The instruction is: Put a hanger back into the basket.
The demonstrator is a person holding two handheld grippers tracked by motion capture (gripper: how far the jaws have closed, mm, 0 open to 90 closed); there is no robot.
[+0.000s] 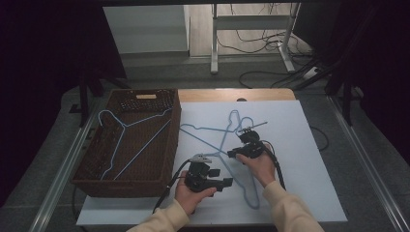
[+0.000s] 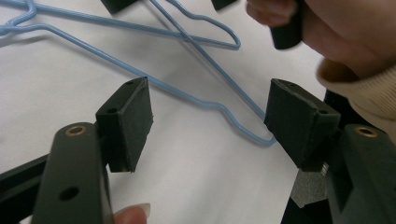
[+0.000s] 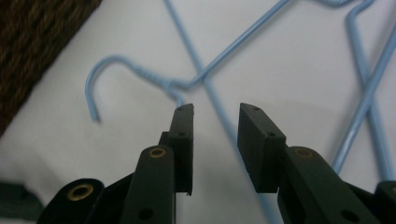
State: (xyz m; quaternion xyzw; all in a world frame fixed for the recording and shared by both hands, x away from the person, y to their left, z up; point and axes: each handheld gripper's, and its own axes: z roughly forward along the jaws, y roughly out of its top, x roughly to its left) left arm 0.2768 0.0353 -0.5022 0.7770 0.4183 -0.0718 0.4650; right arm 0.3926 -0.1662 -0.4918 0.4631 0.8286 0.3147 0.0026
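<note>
We are working on the blue wire hangers that lie crossed on the white desk, just right of the basket, which already holds one hanger. In the right gripper view a hook curls at the left, and a thin wire runs down the desk between our jaws.

The right gripper sits low over the crossing of the wires; its jaws stand a little apart with that wire in the gap, and neither pad presses on it, so we count it released. The left gripper waits nearer the desk's front edge, spread wide and holding nothing; the corner of a hanger lies on the desk past its jaws, close to one pad.

We judge the step in hand to be picking one hanger out of the tangle, most likely for the basket. The next move calls for us to settle on a single wire, lower the right gripper until the pads straddle it, and clench. Because the hangers overlap, we should lift slowly, and the left gripper may have to pin the other one down.
</note>
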